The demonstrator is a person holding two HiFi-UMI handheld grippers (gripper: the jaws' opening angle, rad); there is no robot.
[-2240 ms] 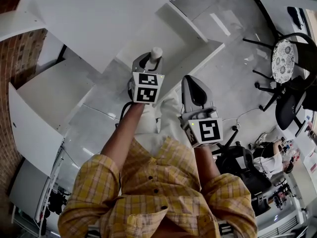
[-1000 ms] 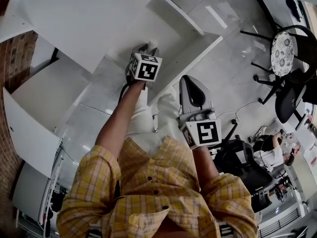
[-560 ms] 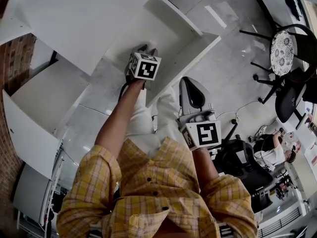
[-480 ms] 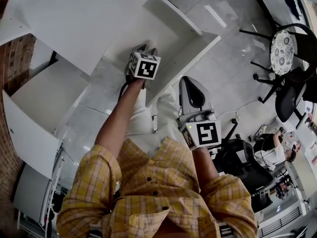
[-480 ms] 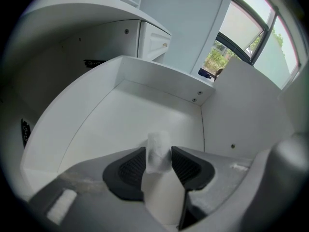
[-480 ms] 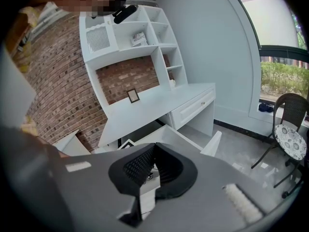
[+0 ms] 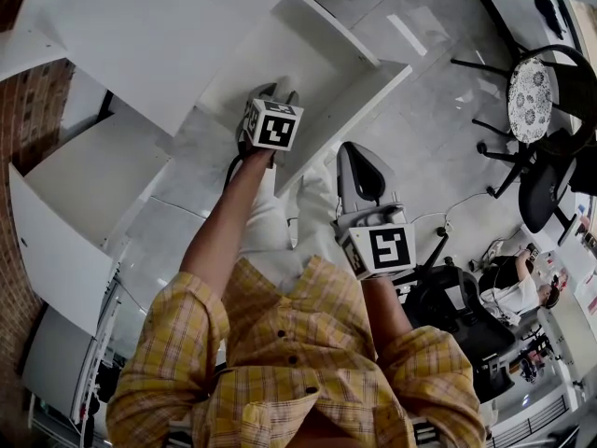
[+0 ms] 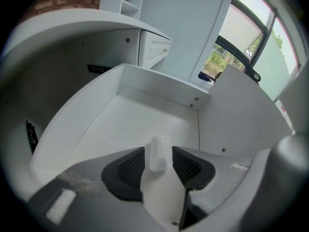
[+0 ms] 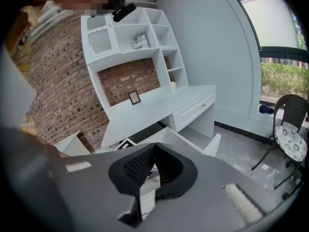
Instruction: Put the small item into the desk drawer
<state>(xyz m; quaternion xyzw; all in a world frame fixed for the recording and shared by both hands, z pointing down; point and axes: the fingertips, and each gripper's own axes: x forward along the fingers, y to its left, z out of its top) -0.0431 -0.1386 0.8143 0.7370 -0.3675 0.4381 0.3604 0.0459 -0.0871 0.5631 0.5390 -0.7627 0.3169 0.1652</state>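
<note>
A small white bottle [image 8: 161, 192] with a ribbed cap stands between the pads of my left gripper [image 8: 158, 151], low inside the open white desk drawer [image 8: 120, 124]. The jaws are opening, and narrow gaps show on both sides of the cap. In the head view the left gripper [image 7: 278, 91] reaches into the drawer [image 7: 317, 40] near its front corner, and its marker cube hides the bottle. My right gripper [image 7: 360, 160] hangs over the floor just right of the drawer front, with its jaws together and nothing between them [image 9: 153, 151].
The white desk top [image 7: 159, 26] spreads above the drawer. A second pulled-out white panel [image 7: 89, 171] lies to the left. A round-seat chair [image 7: 534, 101] and an office chair [image 7: 546, 203] stand at the right. A brick wall with white shelves [image 9: 130, 37] rises behind the desk.
The left gripper has moved forward from over the drawer's front edge and gone down into the drawer with the bottle. The right gripper has stayed nearly still.
</note>
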